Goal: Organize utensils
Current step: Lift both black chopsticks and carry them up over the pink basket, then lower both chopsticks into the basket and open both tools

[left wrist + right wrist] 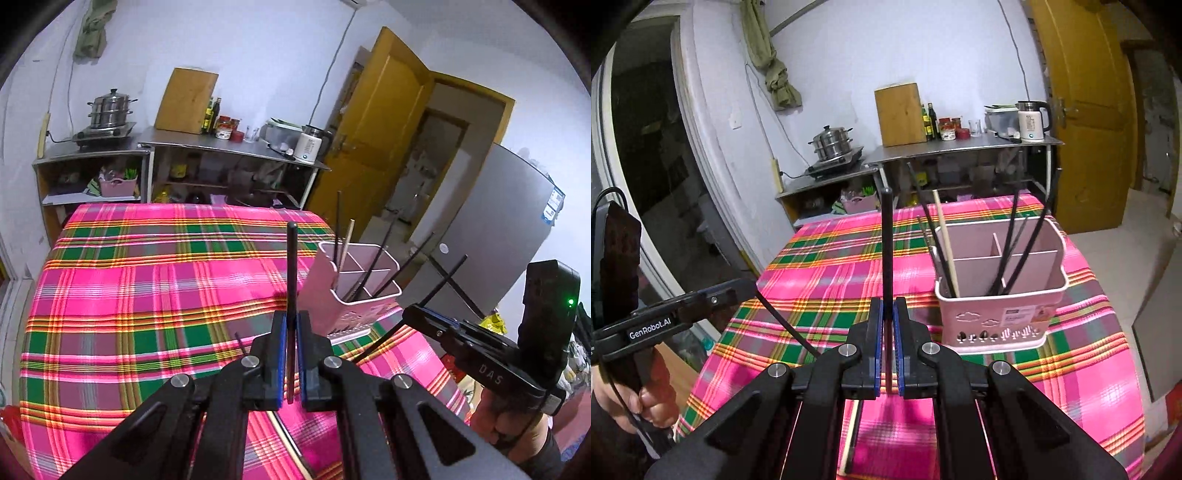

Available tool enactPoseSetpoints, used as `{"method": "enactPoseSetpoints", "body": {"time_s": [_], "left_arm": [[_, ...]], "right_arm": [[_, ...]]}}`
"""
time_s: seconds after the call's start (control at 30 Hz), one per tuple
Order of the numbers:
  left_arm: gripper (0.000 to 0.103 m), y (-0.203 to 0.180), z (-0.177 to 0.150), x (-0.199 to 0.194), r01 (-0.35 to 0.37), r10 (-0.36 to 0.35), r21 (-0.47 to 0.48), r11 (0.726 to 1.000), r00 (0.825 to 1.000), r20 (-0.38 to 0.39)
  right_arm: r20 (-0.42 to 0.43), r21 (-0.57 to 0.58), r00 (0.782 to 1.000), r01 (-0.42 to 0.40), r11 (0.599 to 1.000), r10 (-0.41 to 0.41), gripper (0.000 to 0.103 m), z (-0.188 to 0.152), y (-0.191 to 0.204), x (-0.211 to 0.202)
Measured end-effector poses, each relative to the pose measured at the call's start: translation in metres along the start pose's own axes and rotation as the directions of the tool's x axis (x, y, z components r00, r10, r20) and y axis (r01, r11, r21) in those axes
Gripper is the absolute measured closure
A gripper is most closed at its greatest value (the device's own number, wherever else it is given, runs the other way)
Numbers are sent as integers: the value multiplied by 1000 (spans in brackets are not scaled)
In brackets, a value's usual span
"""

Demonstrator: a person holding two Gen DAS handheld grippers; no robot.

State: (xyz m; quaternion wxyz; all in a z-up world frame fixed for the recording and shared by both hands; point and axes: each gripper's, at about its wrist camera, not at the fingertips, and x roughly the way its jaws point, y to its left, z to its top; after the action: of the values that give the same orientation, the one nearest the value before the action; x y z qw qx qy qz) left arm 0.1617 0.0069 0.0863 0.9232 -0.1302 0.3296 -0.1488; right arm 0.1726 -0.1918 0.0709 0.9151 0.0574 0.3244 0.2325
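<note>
My left gripper [291,325] is pinched nearly shut on a black chopstick [291,266], which stands straight up out of the blue pads, above the pink plaid tablecloth [147,295]. My right gripper [888,314] is clamped just as narrowly on a second black chopstick [886,240], also upright between its pads. The pink utensil holder [1001,317] stands on the cloth just right of that stick (its compartments already hold several black chopsticks and one pale wooden one [945,243]). From the left view I see the right gripper off to the side, its stick slanting across towards the holder. A pale chopstick [849,435] lies on the cloth below my right jaws.
</note>
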Motion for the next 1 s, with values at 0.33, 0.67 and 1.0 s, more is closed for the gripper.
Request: {"method": "enactPoseSetpoints", "body": {"time_s": [0.33,0.67,1.0], "left_arm": [[98,-15,-3,22,47,-48,-11,999,997,-59],[98,-44,40,32,108,-108,23,994,994,-9],[98,-68,99,40,133,-136,43,990,988,76]], "right_arm": [[-1,39,999,43,998,-43,98,-5,-24,-15],[89,62,992,89,994,-94,98,31,-45,-38],[205,85,969,122,989,-137,98,77,-62,-51]]}}
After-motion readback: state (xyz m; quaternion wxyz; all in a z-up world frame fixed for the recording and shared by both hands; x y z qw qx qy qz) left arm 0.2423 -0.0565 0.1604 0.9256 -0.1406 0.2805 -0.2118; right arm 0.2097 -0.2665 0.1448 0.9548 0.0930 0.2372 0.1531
